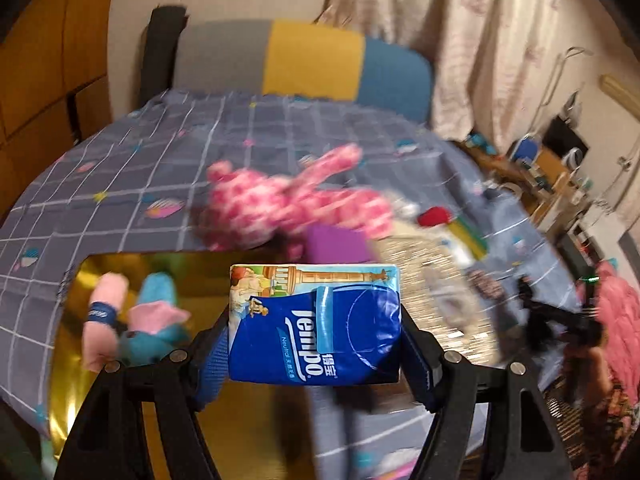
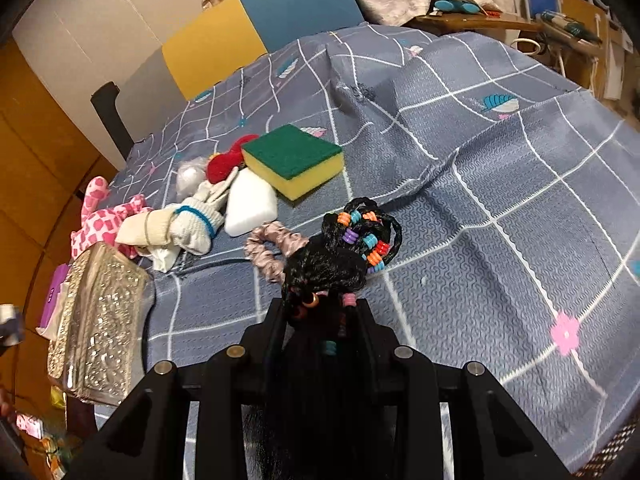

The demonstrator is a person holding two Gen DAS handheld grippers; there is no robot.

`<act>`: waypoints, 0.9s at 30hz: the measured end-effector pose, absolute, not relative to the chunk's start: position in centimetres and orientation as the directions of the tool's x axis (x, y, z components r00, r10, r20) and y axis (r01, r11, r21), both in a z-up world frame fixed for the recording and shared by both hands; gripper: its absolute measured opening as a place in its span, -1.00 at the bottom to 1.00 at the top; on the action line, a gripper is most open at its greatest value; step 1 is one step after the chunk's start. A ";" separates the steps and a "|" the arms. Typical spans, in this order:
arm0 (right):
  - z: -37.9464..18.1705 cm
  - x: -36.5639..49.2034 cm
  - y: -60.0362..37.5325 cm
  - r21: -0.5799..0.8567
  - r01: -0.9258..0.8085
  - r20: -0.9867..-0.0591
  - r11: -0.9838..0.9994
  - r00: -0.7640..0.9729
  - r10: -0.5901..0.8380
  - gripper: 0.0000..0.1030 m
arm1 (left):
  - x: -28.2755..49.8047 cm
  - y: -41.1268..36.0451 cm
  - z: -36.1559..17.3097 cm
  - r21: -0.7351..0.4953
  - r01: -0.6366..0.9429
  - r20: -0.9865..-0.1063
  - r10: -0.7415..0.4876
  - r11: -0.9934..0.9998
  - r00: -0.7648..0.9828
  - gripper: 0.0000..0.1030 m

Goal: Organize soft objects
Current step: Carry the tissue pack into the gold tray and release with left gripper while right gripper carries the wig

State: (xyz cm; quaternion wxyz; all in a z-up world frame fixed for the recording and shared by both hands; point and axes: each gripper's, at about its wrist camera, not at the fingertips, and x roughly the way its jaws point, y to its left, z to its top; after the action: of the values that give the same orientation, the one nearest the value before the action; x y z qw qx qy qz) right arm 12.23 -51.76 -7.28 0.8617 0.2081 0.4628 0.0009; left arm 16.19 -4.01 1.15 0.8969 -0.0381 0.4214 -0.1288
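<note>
My left gripper (image 1: 314,328) is shut on a blue Tempo tissue pack (image 1: 316,324) and holds it above the right edge of a gold box (image 1: 76,380). A pink and teal plush toy (image 1: 140,324) lies in the box. A pink checked plush (image 1: 280,208) lies on the blue grid cloth (image 1: 140,168) beyond. My right gripper (image 2: 324,308) is shut on a black braided hairpiece with coloured beads (image 2: 340,256), just above the cloth. Next to it lie a pink scrunchie (image 2: 272,248), white socks (image 2: 180,224), a white sponge (image 2: 250,204) and a green-yellow sponge (image 2: 294,160).
A glittery silver pouch (image 2: 100,320) and a purple block (image 1: 336,246) lie at the table's edge near the pink plush (image 2: 100,224). A red plush piece (image 2: 226,162) sits behind the socks. A yellow-blue chair back (image 2: 260,28) stands beyond the table. Cluttered shelves stand at the right.
</note>
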 end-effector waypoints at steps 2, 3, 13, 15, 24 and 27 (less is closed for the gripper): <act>-6.6 11.7 -51.3 0.353 0.188 -0.795 0.917 0.577 0.188 -0.33 | 17.6 -2.6 -0.3 -0.174 0.160 -0.777 -0.235 0.972 0.584 0.44; -6.1 11.4 -50.8 0.342 0.180 -0.792 0.922 0.583 0.180 -0.33 | 18.5 -1.7 -1.2 -0.185 0.128 -0.794 -0.225 0.974 0.564 0.45; 0.7 7.1 -42.9 0.380 0.018 -0.692 0.925 0.669 0.271 -0.33 | 23.2 1.2 -6.8 -0.259 0.017 -0.858 -0.238 0.966 0.455 0.44; 1.8 6.3 -40.9 0.391 -0.023 -0.667 0.920 0.682 0.301 -0.33 | 24.0 1.1 -7.6 -0.254 0.008 -0.869 -0.232 0.967 0.437 0.45; 5.1 4.5 -32.4 0.425 -0.183 -0.617 0.886 0.658 0.432 -0.33 | 27.1 0.6 -8.9 -0.181 0.001 -0.892 -0.164 0.984 0.421 0.45; 5.3 4.4 -29.3 0.430 -0.240 -0.616 0.870 0.627 0.477 -0.33 | 27.5 0.6 -9.0 -0.176 0.003 -0.895 -0.162 0.984 0.416 0.46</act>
State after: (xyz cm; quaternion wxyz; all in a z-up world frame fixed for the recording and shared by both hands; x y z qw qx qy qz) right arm 4.43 -29.33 5.31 0.8885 0.1551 0.3817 0.2018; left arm 27.48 0.59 -9.01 0.8383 -0.0737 0.5380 -0.0490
